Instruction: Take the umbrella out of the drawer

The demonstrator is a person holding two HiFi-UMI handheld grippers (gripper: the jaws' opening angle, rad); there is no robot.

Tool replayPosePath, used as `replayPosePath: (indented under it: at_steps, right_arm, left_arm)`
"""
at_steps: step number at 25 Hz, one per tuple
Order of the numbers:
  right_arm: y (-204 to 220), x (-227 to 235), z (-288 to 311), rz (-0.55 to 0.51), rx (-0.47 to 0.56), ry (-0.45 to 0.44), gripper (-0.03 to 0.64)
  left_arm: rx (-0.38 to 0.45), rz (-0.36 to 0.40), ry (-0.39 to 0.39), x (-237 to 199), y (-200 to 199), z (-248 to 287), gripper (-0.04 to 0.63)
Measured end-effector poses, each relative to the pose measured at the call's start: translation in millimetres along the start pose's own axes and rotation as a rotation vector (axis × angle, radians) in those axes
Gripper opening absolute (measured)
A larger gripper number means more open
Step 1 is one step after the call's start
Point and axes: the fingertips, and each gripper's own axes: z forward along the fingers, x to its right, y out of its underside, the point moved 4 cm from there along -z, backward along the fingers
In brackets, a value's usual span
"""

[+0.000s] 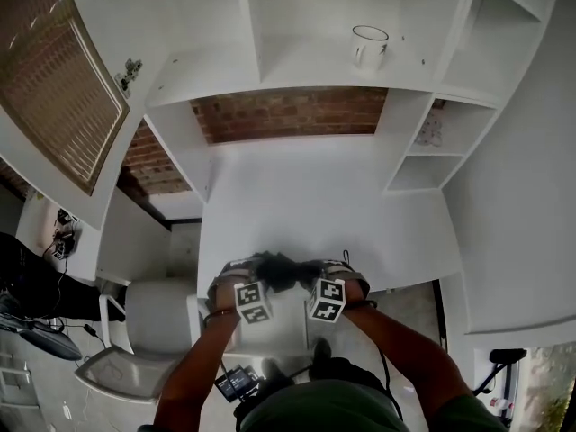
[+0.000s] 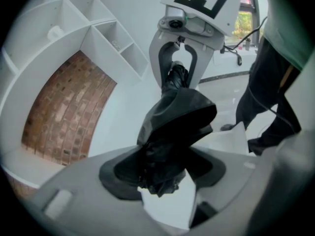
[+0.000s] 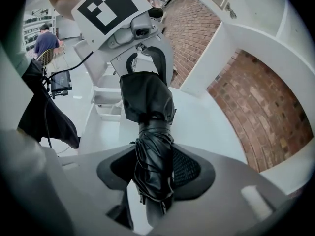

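- Head view: the umbrella [image 1: 279, 271] spans between my left tongs [image 1: 241, 270] and right tongs [image 1: 336, 270], over the counter's [image 1: 315, 205] near edge.
- Left gripper view: my left tongs clench its crumpled black end.
- Right gripper view: my right tongs clench its tightly rolled, strapped end.
- Each cube [image 1: 254, 301] bears black-and-white square markers.
- Only the head view shows the mug [image 1: 369, 45] on a shelf [image 1: 297, 75]; only the right gripper view shows a person [image 3: 47, 39] far off.
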Motion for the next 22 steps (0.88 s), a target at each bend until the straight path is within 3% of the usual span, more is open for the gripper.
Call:
replayPosePath:
  at_steps: [15, 17, 18, 19, 22]
  right_arm:
    - [17.1, 56.1, 61.1, -0.063, -0.071, -0.010, 0.213]
    - [17.0, 64.4, 63.8, -0.060, -0.078, 0.017, 0.205]
    - [15.6, 70.3, 63.1, -0.056, -0.073, 0.043, 0.164]
    - [13.6, 76.9, 61.6, -0.051, -0.063, 0.071, 0.077]
    - [8.9, 93.3, 56.1, -0.029, -0.041, 0.106, 0.064]
  left_arm:
    - [-0.011, -0.144, -0.040, -37.1, 11.8, 60.0, 0.261]
    - [-0.003, -0.166, -0.081, -45.5, 14.3, 58.2, 0.213]
    - [0.004, -0.180, -0.106, -50.9, 16.2, 55.9, 0.139]
    - [0.011, -0.195, -0.125, -56.1, 18.7, 53.8, 0.108]
    - [0.033, -0.258, -0.155, -68.8, 27.2, 45.3, 0.089]
